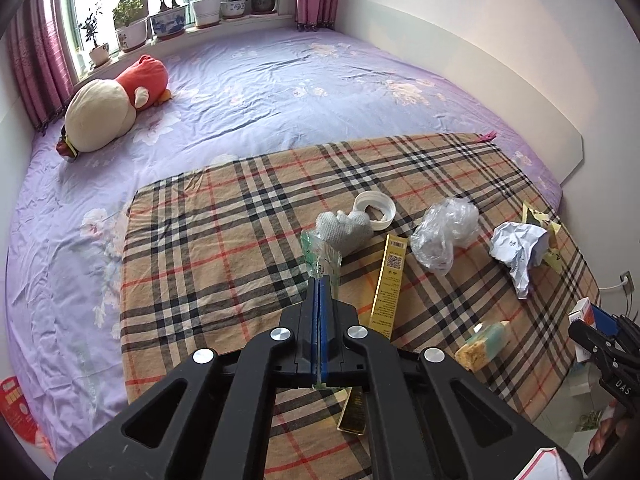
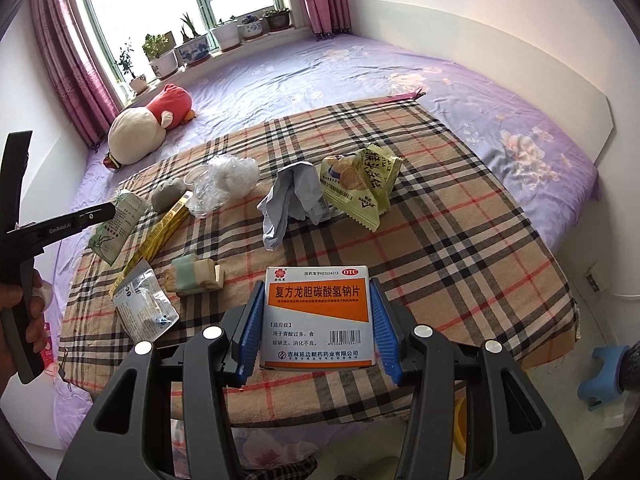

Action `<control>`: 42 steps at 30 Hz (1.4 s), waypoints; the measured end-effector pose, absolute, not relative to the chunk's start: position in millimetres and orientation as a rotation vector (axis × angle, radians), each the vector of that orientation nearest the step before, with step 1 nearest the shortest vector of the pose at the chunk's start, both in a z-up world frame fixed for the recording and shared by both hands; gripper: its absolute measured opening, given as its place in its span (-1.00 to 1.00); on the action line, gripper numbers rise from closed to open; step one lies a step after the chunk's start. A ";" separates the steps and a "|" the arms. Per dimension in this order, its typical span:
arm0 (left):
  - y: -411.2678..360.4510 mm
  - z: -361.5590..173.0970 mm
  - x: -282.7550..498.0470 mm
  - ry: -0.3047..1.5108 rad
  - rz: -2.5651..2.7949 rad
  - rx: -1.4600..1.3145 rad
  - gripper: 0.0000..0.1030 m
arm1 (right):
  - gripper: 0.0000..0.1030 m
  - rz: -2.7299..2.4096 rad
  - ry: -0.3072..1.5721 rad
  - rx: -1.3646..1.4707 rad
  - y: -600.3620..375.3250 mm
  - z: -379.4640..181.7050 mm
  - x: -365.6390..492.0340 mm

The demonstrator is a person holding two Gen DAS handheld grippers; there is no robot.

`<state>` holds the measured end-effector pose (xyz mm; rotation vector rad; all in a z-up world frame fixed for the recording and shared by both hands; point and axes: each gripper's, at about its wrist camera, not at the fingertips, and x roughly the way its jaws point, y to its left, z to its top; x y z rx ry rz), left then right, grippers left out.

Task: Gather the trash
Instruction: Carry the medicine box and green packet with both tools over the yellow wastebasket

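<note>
on the plaid blanket (image 2: 460,240) are counted one crumpled paper (image 2: 288,196), two yellow snack wrappers (image 2: 360,188), one clear plastic wad (image 2: 228,180) and one sponge (image 2: 192,278). the left gripper (image 1: 319,280), angled downward, is closed on one green wrapper (image 1: 320,254). the right gripper (image 2: 318,292), likewise tilted, is clamped on one medicine box (image 2: 320,316) above the blanket's near edge.

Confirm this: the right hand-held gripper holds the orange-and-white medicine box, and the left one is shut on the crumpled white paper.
Wrong on the left one. In the left wrist view the left hand-held gripper is shut on a green-printed clear wrapper; the crumpled white paper lies untouched on the plaid cloth. The right hand-held gripper does hold the medicine box.
</note>
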<state>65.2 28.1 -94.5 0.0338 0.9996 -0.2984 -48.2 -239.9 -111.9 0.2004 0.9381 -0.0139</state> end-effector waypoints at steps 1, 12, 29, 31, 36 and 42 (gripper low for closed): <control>24.9 -87.8 63.0 0.987 -0.312 0.042 -0.96 | -0.01 -0.015 0.932 0.207 -241.9 -109.0 -49.9; -61.6 -27.6 19.3 0.878 -0.598 0.203 -0.96 | -0.01 -0.056 0.847 0.272 -287.3 -76.1 -90.0; -290.6 -46.7 -125.1 0.907 -1.207 0.469 -0.96 | -0.01 -0.313 0.868 0.417 -449.3 -102.7 -241.4; -315.9 -62.4 -143.1 0.930 -1.258 0.503 -0.96 | -0.01 -0.325 0.889 0.440 -469.2 -117.3 -256.6; -370.4 -120.6 -173.5 1.012 -1.327 0.601 -0.96 | -0.01 -0.325 0.976 0.470 -507.6 -169.2 -277.0; -422.1 -207.1 -182.3 1.156 -1.320 0.686 -0.96 | -0.01 -0.296 1.109 0.514 -543.4 -257.9 -279.3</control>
